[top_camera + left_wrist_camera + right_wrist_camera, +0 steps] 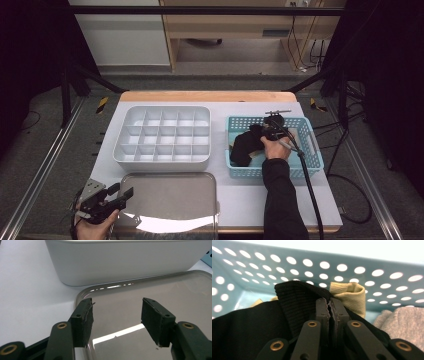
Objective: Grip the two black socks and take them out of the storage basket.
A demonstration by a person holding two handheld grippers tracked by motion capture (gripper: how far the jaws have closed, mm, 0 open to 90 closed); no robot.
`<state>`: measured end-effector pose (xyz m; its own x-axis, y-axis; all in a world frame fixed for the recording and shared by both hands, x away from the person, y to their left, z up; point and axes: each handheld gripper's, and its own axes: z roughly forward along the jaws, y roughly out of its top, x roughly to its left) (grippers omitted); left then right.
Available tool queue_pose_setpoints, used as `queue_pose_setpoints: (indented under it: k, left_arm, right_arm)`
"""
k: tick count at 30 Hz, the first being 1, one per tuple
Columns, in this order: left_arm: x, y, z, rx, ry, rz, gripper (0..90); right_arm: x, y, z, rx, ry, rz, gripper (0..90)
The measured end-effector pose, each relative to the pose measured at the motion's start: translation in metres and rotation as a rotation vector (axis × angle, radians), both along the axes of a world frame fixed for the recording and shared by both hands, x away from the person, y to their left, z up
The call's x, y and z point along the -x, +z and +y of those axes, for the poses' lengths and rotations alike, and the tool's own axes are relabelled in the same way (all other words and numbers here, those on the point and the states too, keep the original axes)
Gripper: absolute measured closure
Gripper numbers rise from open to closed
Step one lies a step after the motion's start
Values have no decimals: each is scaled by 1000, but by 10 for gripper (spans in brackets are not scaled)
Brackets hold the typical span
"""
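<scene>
Your right tongs point(329, 308) are down inside the turquoise perforated plastic basket point(306, 131) at the right side of the white-topped desk point(240, 192), and the jaws are pressed together with hardly a gap between the pads. In the right gripper view they sit right against the ribbed cuff of a black knitted garment point(294, 300) (looks like a sock, though I can't tell for sure). I also can't tell whether any fabric is actually pinched between the pads or whether they've just closed next to it. Behind that cuff there's a pale yellow-beige knit piece point(352, 293) leaning on the basket wall, and a grey knit piece point(402, 323) lies off to the right of the jaws. From the high view the black garment point(246, 144) is bunched in the left half of the basket, just beside your right hand point(275, 147).

Your left tongs point(117, 317) are at the near left corner of the desk, spread wide with nothing between them, hovering over the left edge of the shiny rectangular metal tray point(175, 290). Just beyond the tray sits the white plastic organiser box with grid compartments point(162, 135).
</scene>
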<state>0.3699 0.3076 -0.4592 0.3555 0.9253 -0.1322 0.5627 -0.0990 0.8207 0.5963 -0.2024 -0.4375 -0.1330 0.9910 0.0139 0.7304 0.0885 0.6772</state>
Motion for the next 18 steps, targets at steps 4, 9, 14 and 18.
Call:
queue_pose_setpoints:
  k: [4,9,14,18]
  left_arm:
    - [0,0,0,0,0,0,416]
    - [0,0,-1,-1,-2,0,416]
    - [0,0,-1,1,-2,1,416]
    - [0,0,-1,1,-2,1,416]
  right_arm:
    - [6,6,-2,-16,26,-39,864]
    - [17,22,-4,-44,66,-99,867]
    - [31,38,-3,-73,113,-154,867]
    - [44,49,-4,-94,146,-205,867]
